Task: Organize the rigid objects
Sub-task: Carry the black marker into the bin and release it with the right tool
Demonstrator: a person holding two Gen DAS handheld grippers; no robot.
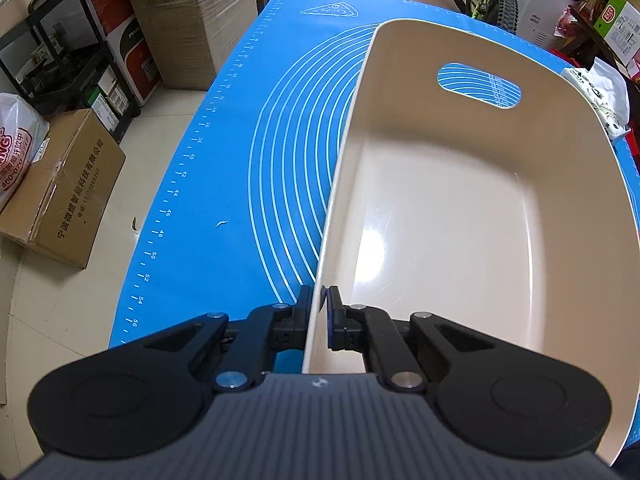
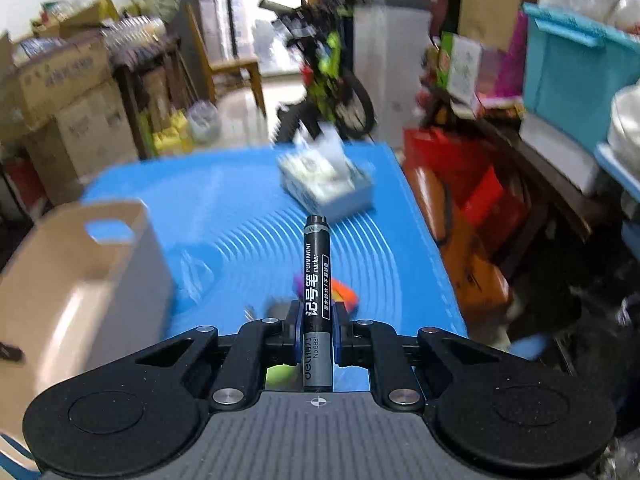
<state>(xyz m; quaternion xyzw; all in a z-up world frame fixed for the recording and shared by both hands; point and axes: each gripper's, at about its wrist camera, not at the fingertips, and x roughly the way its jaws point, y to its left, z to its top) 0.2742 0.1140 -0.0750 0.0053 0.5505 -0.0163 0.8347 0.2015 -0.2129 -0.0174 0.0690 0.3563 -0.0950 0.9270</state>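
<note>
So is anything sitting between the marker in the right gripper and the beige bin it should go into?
Nothing visible. The right gripper holds the black permanent marker above the blue mat; the beige bin lies to its left, empty, its rim pinched by the left gripper. The tissue box sits farther back.

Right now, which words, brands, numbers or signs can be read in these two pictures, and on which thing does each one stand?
"PERMANENT marker", "记号笔", "deli", "No.6881": on the black marker held in the right gripper.
"34" up to "56", a ruler scale: on the left edge of the blue mat.
"宁波微煜智能科技有限公司": on the cardboard box on the floor.
"400-070": on the white bag.
Too blurred or small: the tissue pack, the green box, the shelf cartons.
</note>
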